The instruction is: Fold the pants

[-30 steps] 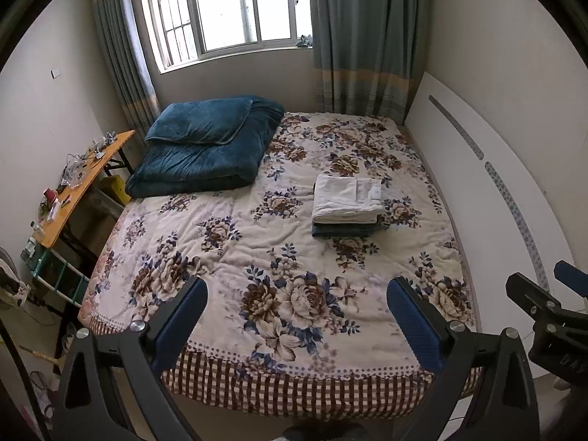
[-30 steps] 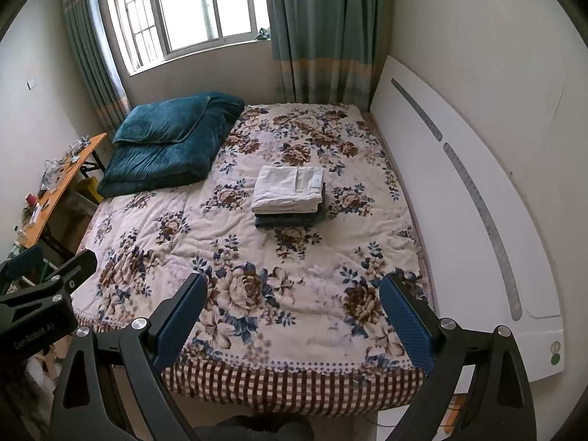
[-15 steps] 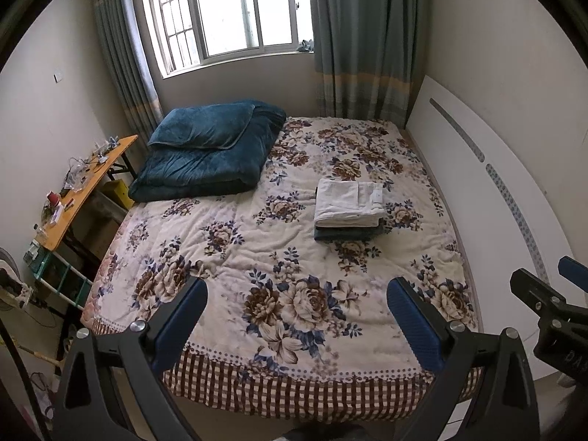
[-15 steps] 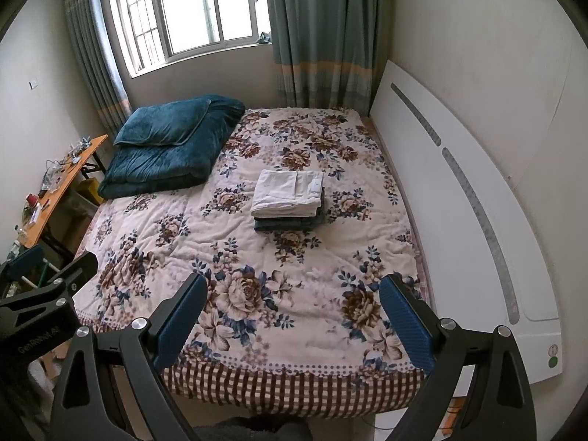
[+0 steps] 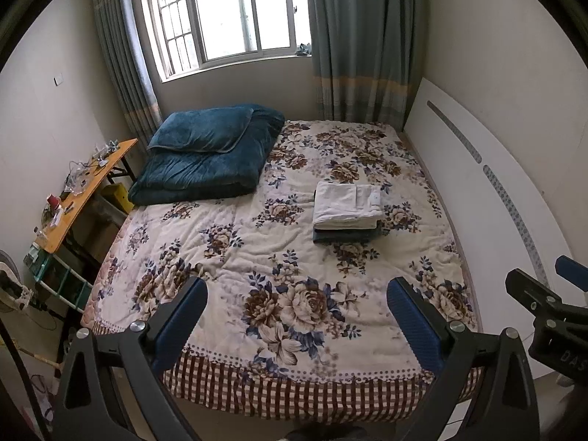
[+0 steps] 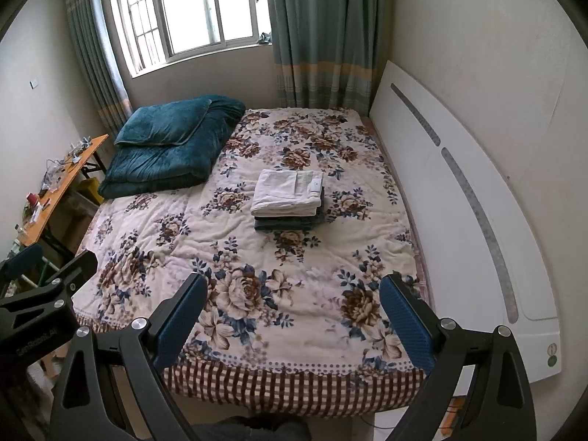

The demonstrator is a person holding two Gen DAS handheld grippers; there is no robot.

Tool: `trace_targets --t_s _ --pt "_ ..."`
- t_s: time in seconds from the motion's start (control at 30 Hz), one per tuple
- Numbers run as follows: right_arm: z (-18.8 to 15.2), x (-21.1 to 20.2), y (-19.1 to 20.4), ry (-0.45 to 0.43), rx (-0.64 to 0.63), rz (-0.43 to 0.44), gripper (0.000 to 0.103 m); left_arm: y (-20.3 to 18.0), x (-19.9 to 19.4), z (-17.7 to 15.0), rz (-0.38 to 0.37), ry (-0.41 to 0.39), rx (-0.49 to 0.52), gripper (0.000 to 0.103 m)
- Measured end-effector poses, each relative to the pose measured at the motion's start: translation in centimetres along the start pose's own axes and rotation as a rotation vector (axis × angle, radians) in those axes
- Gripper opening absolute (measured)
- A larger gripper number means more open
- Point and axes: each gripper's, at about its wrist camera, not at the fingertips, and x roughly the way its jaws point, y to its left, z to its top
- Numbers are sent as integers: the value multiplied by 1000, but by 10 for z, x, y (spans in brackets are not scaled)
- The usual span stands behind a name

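Folded white pants (image 5: 347, 206) lie on top of folded dark pants (image 5: 345, 236) in a neat stack on the floral bedspread (image 5: 257, 257), right of the bed's middle. The stack also shows in the right wrist view, white pants (image 6: 288, 193) over dark pants (image 6: 288, 224). My left gripper (image 5: 297, 316) is open and empty, held above the foot of the bed, far from the stack. My right gripper (image 6: 290, 310) is open and empty at the same distance. Each gripper shows at the edge of the other's view.
A folded teal quilt with a pillow (image 5: 209, 158) lies at the bed's far left. A white headboard panel (image 5: 488, 198) leans along the right wall. An orange side table (image 5: 84, 187) with clutter stands left of the bed. A window and curtains (image 5: 364, 36) are behind.
Both grippers have pulled back and tilted up slightly; the bed and stack sit lower and smaller in view. Both stay open and empty. The stack has not moved.
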Motion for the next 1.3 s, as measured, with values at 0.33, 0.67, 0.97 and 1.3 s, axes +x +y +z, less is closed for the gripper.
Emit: trace_targets --t_s 0.33,0.67,0.97,1.3 --pt "-1 -3 0 -1 5 6 97 4 -4 5 -3 -7 7 100" --pt "-1 -1 -1 -2 4 7 97 2 -2 2 -4 -8 9 100" --pt "-4 -5 2 1 6 7 97 2 -3 7 -9 -12 12 100" --pt "-5 -6 4 -1 8 0 97 1 -4 8 -14 -26 13 100"
